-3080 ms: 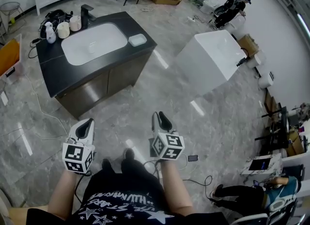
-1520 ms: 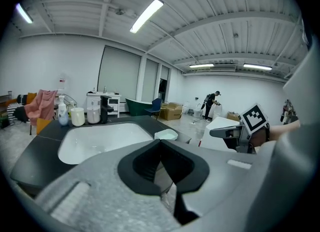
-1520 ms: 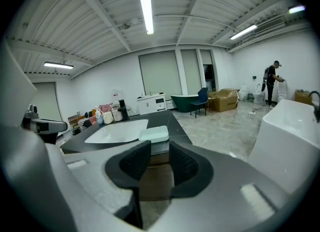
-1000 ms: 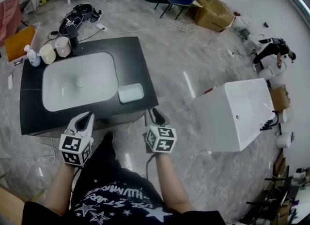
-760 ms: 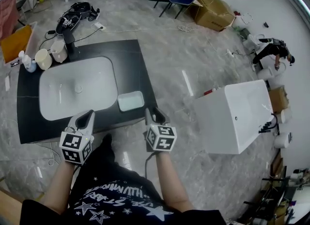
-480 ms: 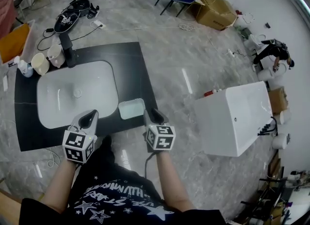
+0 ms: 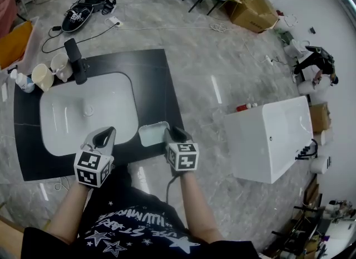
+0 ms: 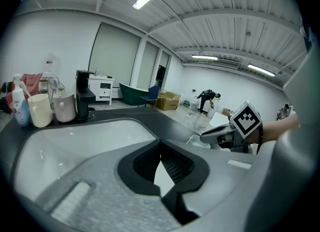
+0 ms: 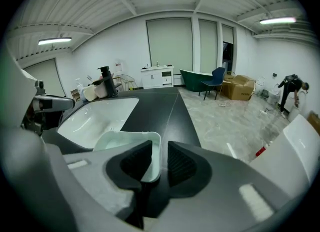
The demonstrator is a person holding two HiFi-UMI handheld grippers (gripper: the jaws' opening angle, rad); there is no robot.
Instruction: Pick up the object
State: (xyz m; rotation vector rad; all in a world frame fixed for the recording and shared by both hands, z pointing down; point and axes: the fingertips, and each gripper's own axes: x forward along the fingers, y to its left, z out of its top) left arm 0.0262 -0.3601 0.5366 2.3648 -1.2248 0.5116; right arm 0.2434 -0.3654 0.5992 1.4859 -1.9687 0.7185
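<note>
A pale green, shallow rectangular tray (image 7: 150, 133) lies on the black counter (image 7: 156, 79), at its near right corner beside the white sink basin (image 7: 83, 110). My right gripper (image 7: 171, 135) is at the tray's right side. In the right gripper view the tray's (image 9: 125, 143) right wall stands between the jaws of that gripper (image 9: 160, 151). The jaws have just been closing a little, and a gap still shows beside the wall. My left gripper (image 7: 103, 137) hangs open over the basin's near edge, nothing between its jaws (image 8: 161, 158).
Two cups (image 7: 40, 76), a bottle (image 7: 22, 82) and a black faucet (image 7: 75, 57) stand at the counter's far left. A white tub-like box (image 7: 267, 135) sits on the floor to the right. Cables, a chair and a cardboard box (image 7: 253, 10) lie beyond.
Both grippers have come forward and down to the counter. The right one, which was short of the tray, now has the tray's right wall between its jaws.
</note>
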